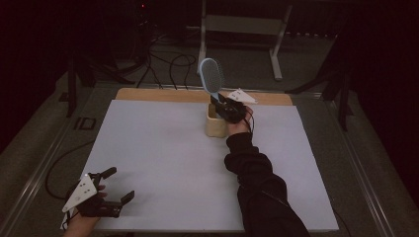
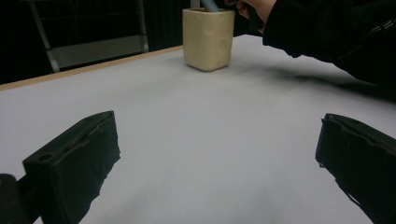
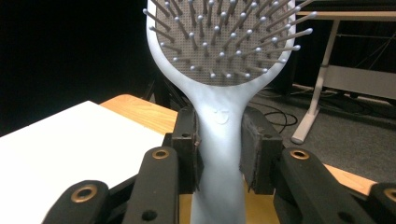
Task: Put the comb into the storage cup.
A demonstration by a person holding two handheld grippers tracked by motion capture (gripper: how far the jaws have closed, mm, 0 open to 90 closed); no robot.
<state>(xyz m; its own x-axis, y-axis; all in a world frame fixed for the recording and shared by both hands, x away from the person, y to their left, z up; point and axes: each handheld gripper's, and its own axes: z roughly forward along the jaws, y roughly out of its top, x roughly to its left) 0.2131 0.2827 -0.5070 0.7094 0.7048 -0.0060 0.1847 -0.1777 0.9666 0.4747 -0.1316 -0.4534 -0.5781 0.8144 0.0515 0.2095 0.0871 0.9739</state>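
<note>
High view shows the right gripper [image 1: 221, 105] pinching the brush [image 1: 212, 76] handle over the cup [image 1: 216, 123] near the desk's far edge, likely mid-insertion, so lowering straight then releasing comes next; left gripper [image 1: 118, 185] rests spread.

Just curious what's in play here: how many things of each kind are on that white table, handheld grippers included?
Hairbrush: 1
Beige cup: 1
Grippers: 2, left gripper and right gripper
Total: 4
</note>
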